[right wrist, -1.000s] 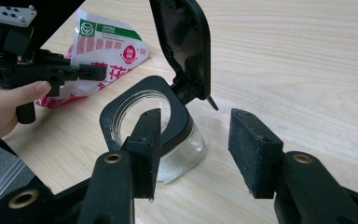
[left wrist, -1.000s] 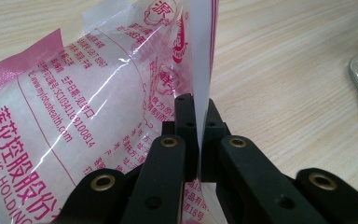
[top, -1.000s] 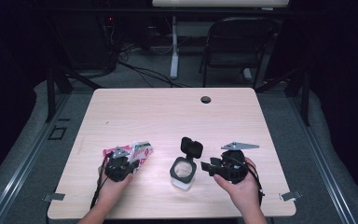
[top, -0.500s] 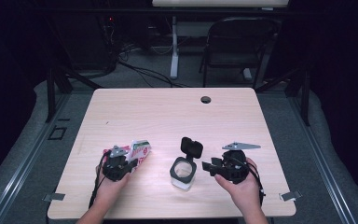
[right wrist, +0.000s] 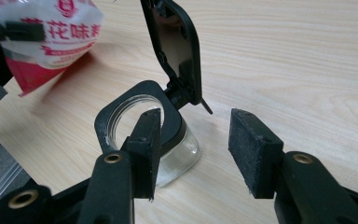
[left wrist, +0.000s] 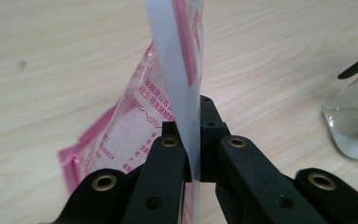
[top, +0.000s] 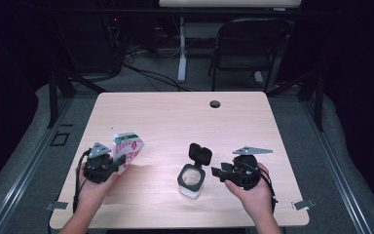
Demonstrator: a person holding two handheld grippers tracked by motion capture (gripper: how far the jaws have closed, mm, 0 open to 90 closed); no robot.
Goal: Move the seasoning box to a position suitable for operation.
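Left gripper [top: 108, 165] clamps the flat sealed edge of a red and white packet [top: 128, 146], held above the table's [top: 175, 117] left front part. Right gripper [top: 222, 171] stands wide with nothing in it, just beside the glass jar [top: 191, 179] whose black lid [top: 200, 153] is flipped up. That packet looks light, soft and slippery (it sags), so the stiff seam seems the best hold; the jar is likely fragile.

The red-and-white packet [right wrist: 46, 35] bears red Chinese print, seemingly "花味"; its smaller lines are illegible.
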